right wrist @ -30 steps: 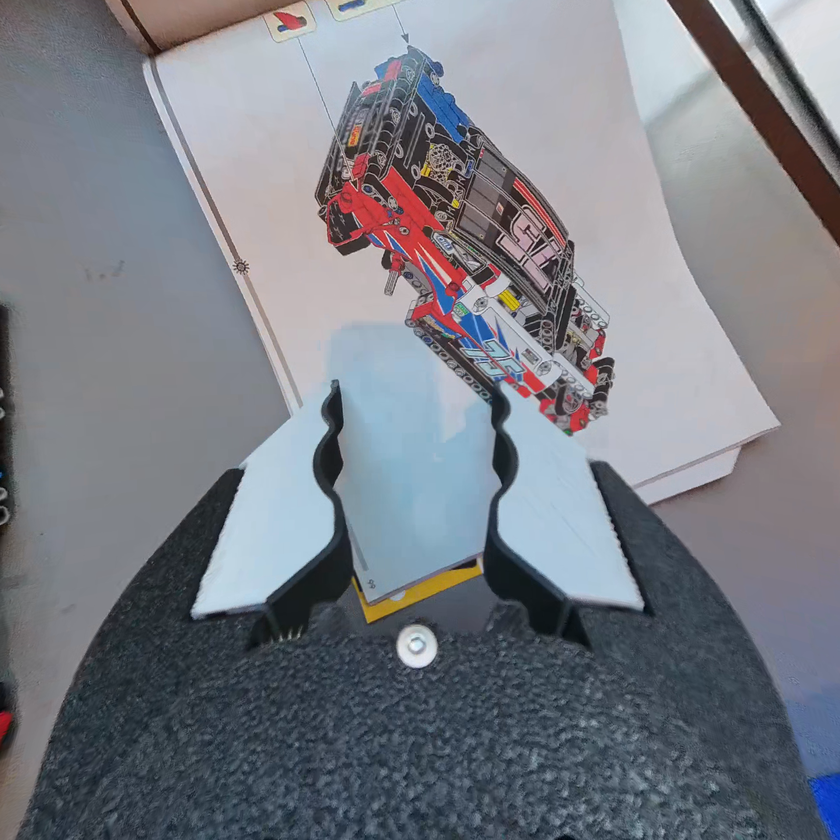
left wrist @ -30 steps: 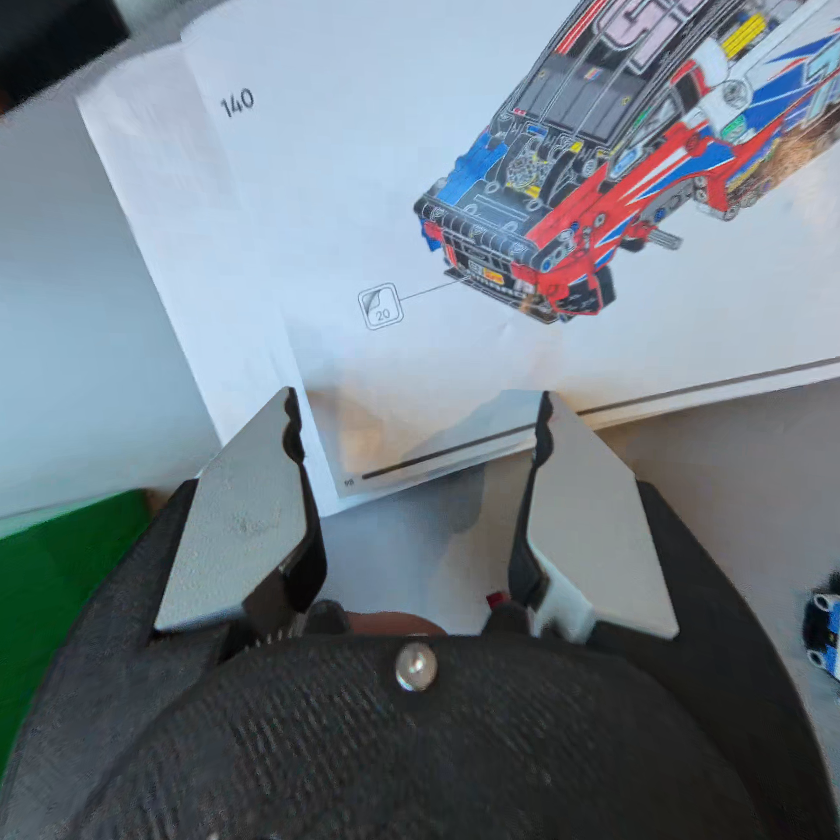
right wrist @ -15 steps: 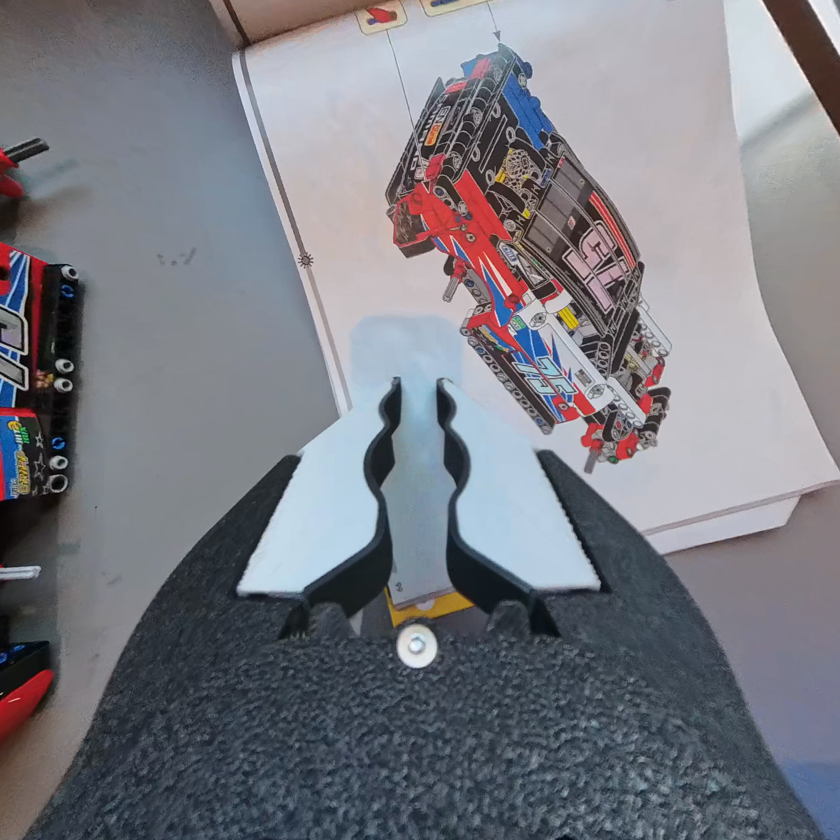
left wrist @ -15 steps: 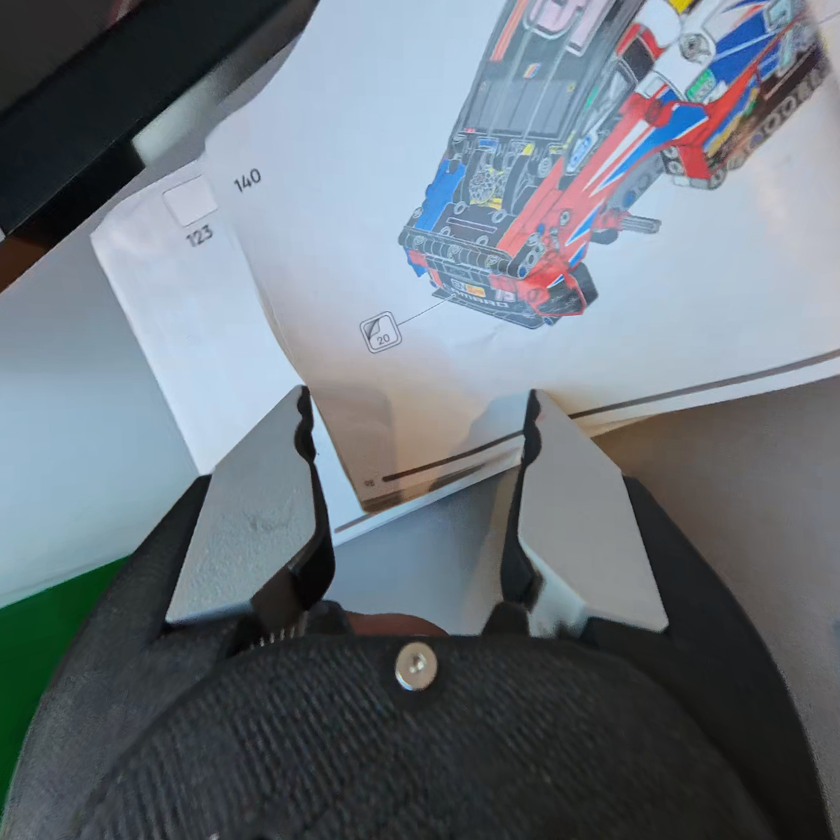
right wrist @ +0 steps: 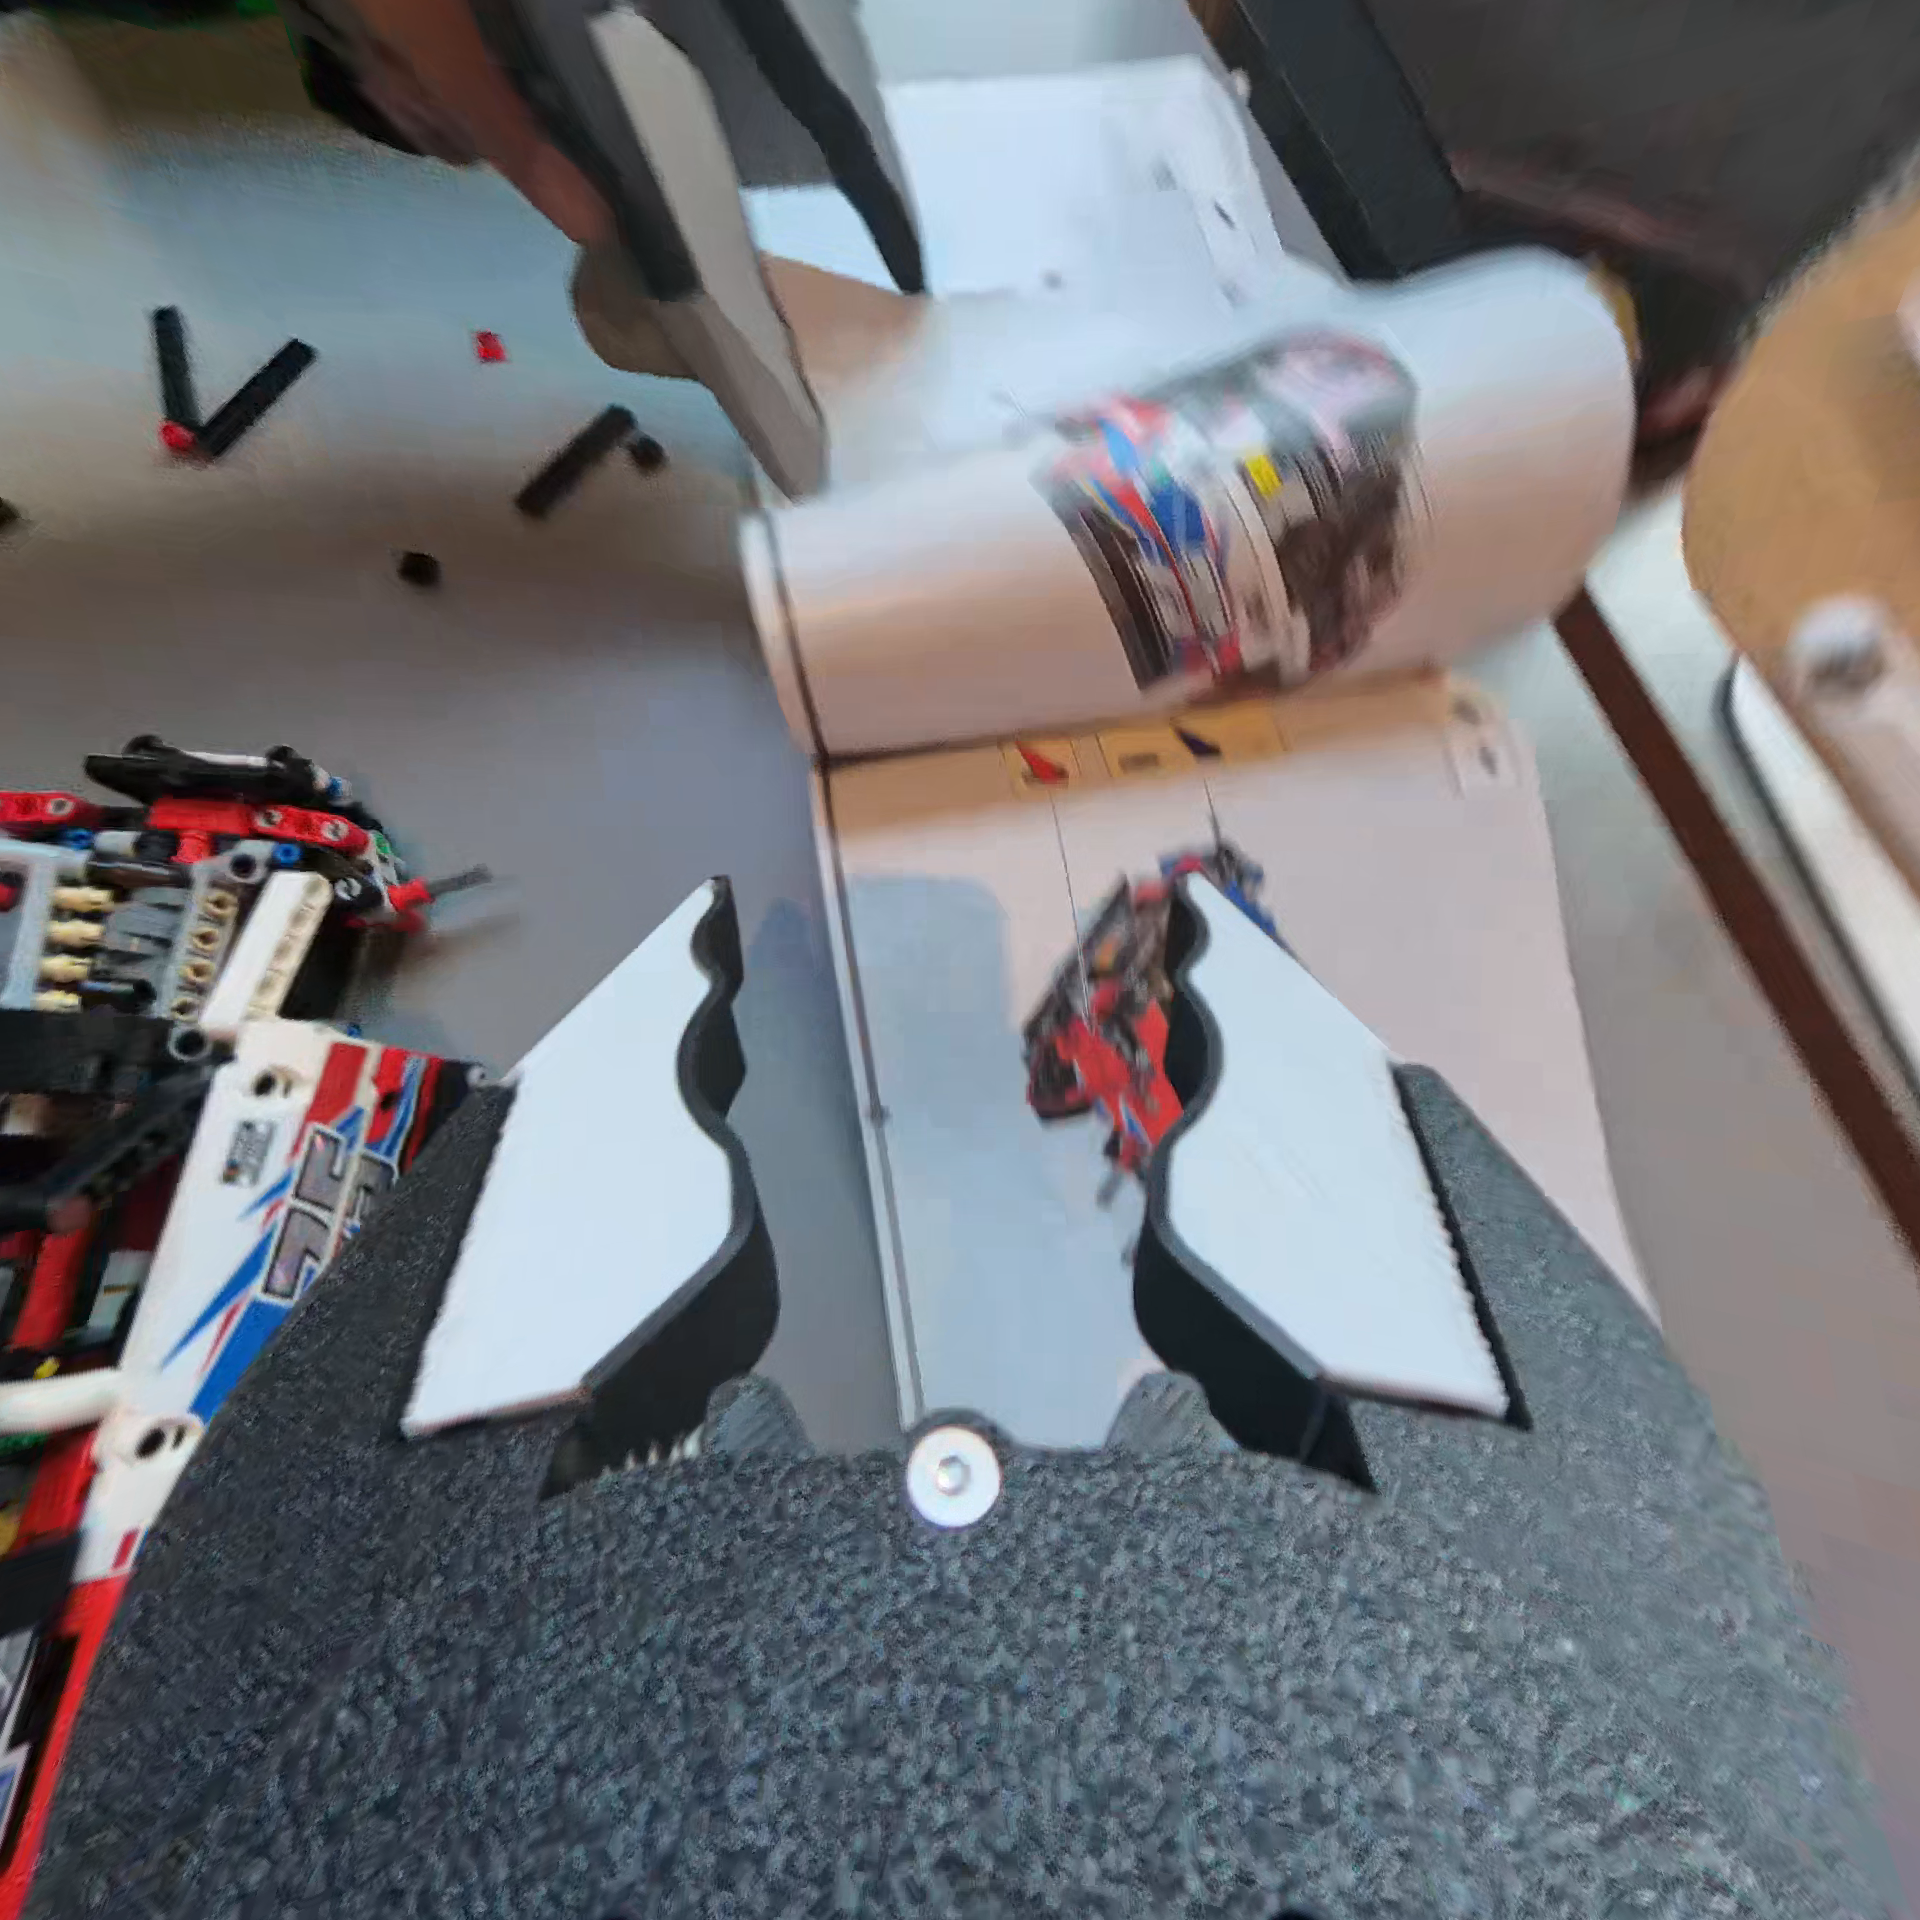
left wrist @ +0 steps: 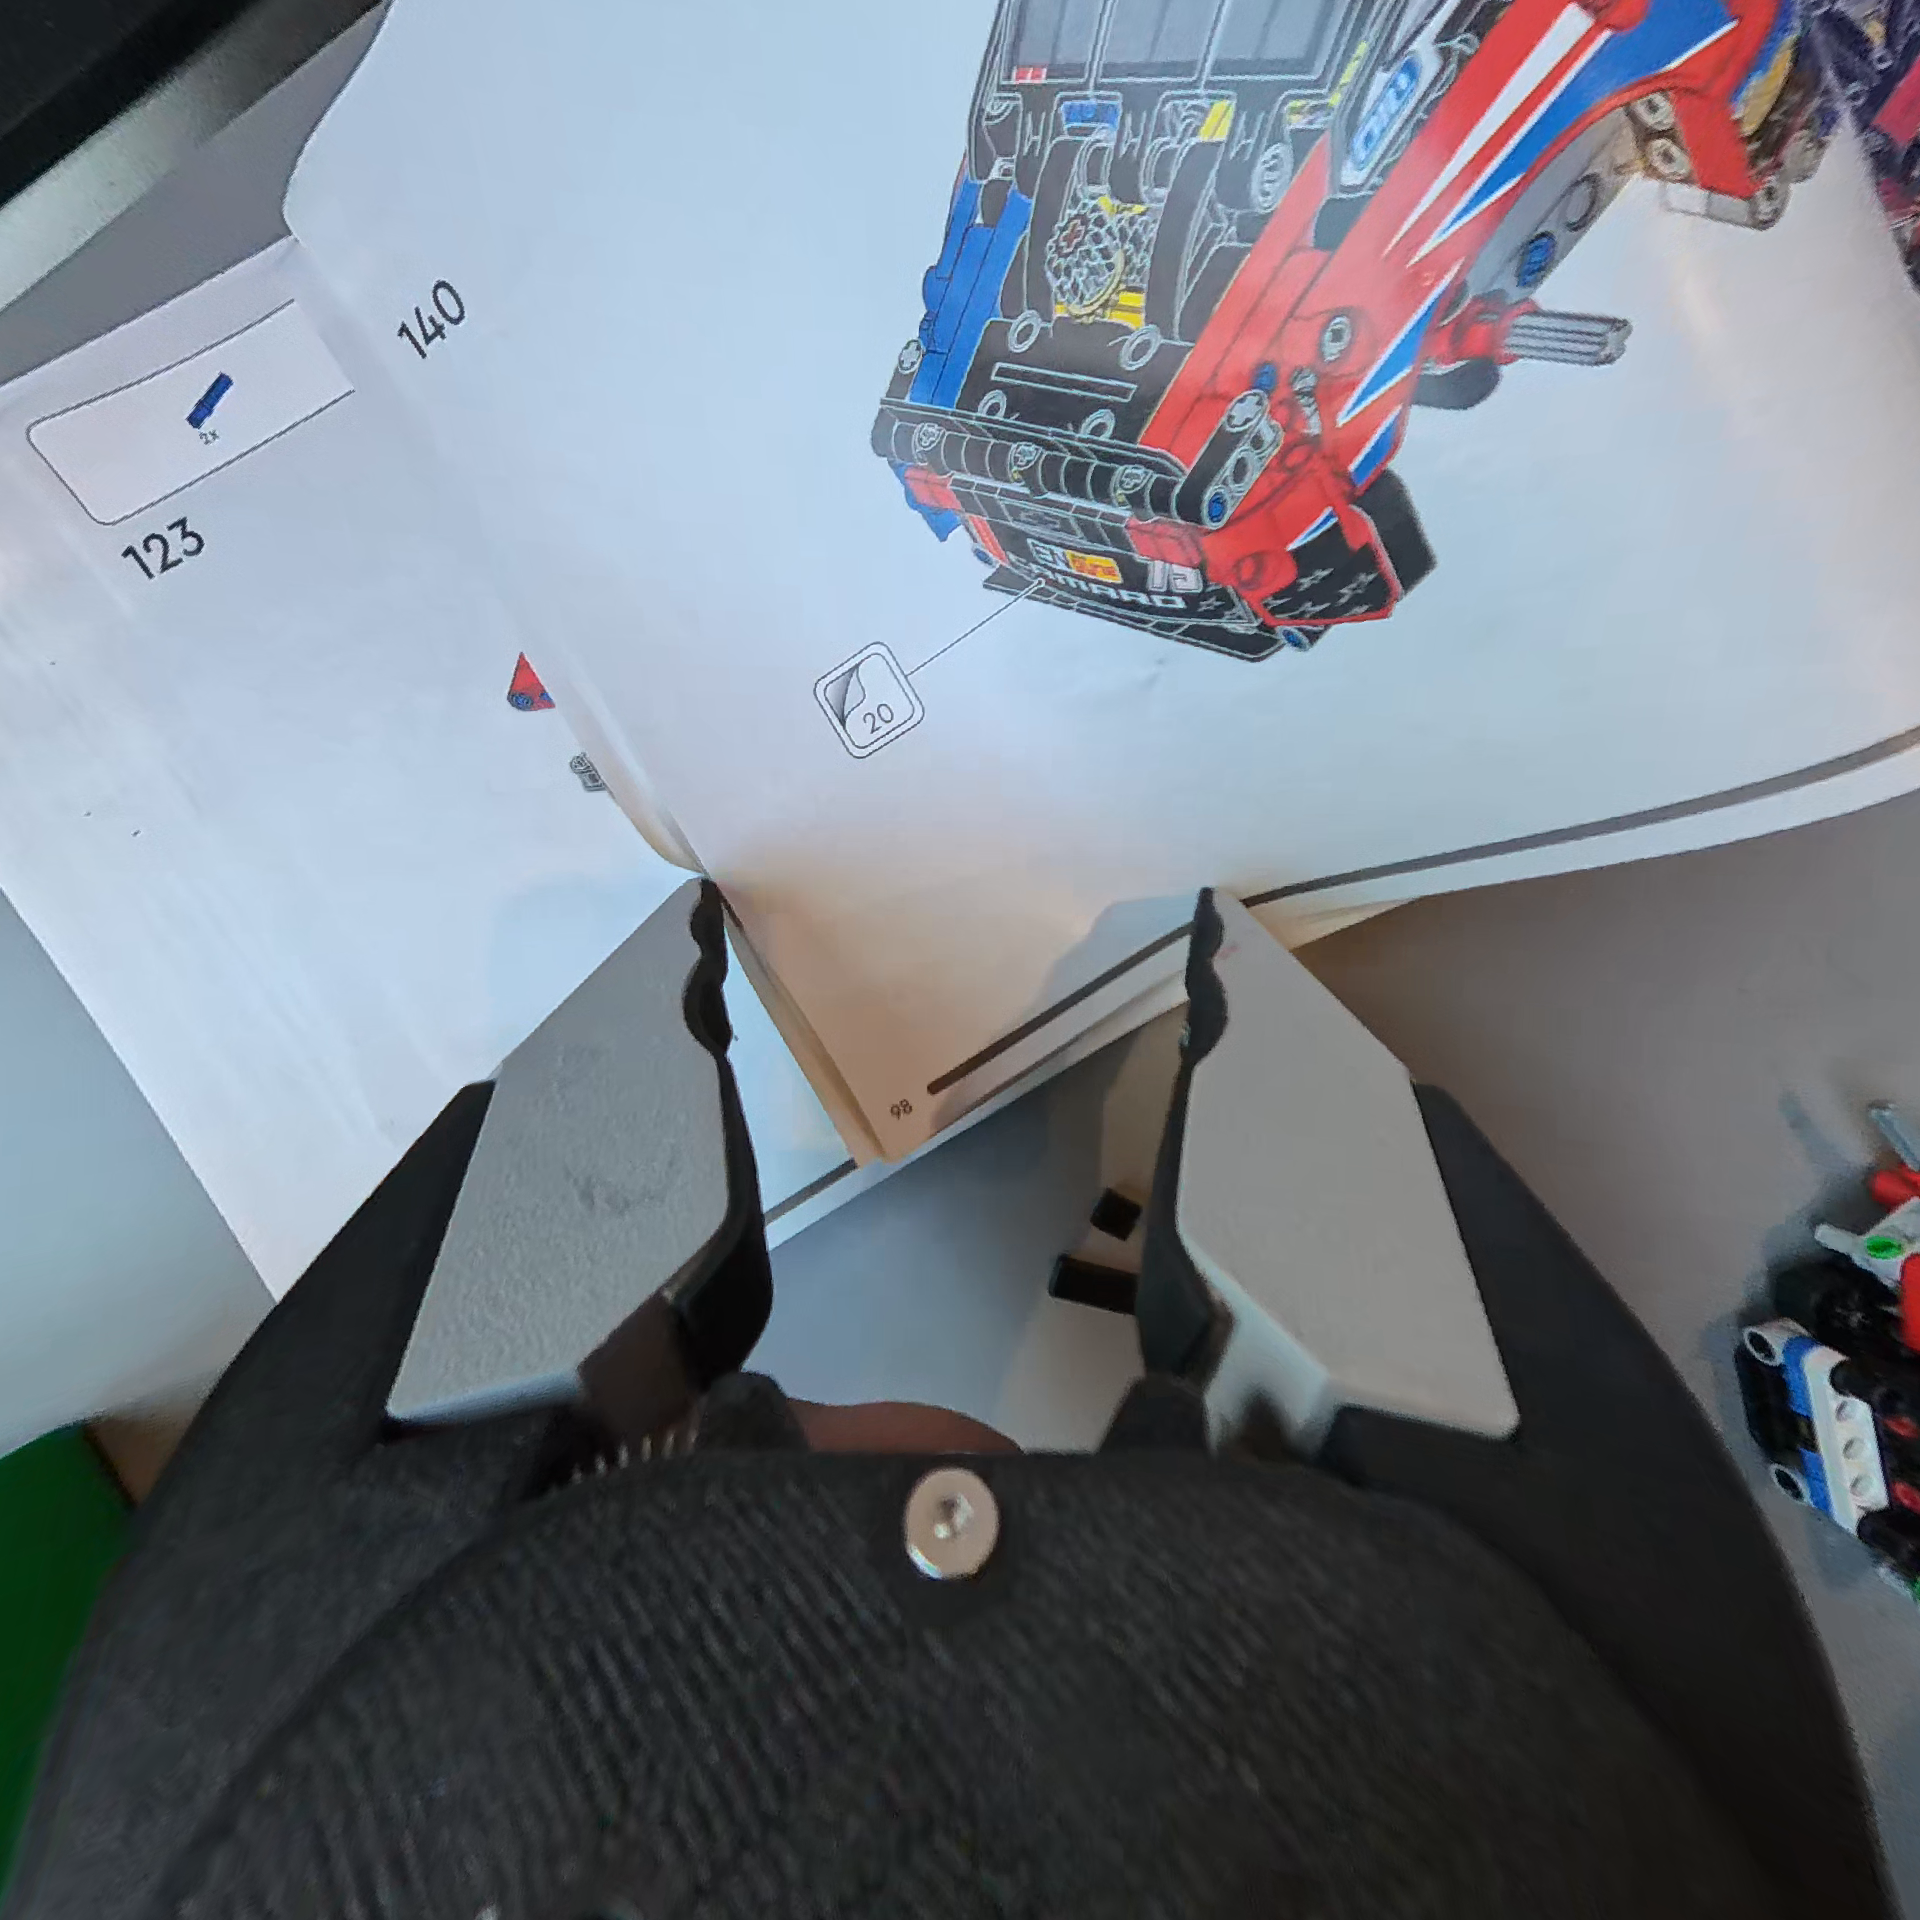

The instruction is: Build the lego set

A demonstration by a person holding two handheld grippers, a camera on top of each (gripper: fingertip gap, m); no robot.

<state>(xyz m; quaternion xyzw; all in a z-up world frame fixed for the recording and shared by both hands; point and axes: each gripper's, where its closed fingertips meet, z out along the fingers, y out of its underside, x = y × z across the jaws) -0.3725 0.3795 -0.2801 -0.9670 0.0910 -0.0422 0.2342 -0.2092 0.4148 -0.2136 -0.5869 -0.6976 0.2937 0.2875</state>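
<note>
- Reopened since half a second ago, the right gripper [right wrist: 951, 904] has its jaws wide apart again and holds nothing; its view is blurred and now takes in far more of the table than before, so it seems to have pulled back.
- Between those jaws lies the flat white paper page of the instruction booklet [right wrist: 1351, 831], its printed car picture at 1 o'clock from the fingertips.
- Beyond that, at 12 to 1 o'clock, a white page printed with a colourful car [right wrist: 1195, 540] curls up in a roll; a second ago it lay flat.
- At 11 o'clock in the right wrist view, the left gripper [right wrist: 727, 343] reaches down to the curled page's near edge.
- In its own view the left gripper [left wrist: 951, 904] has its jaws well open, straddling the lifted page's corner [left wrist: 904, 1091] without pinching it; the page has come nearer to them, with an older sheet exposed at 10 o'clock.
- Farther out, the partly built red, white, blue and black lego car [right wrist: 156, 1039] sits at 9 o'clock from the right jaws, loose black beams [right wrist: 229, 384] at 10 to 11 o'clock.
- My reading: a page is being turned to reach another step, so building is paused; the page could flop back, as neither gripper grips it.
</note>
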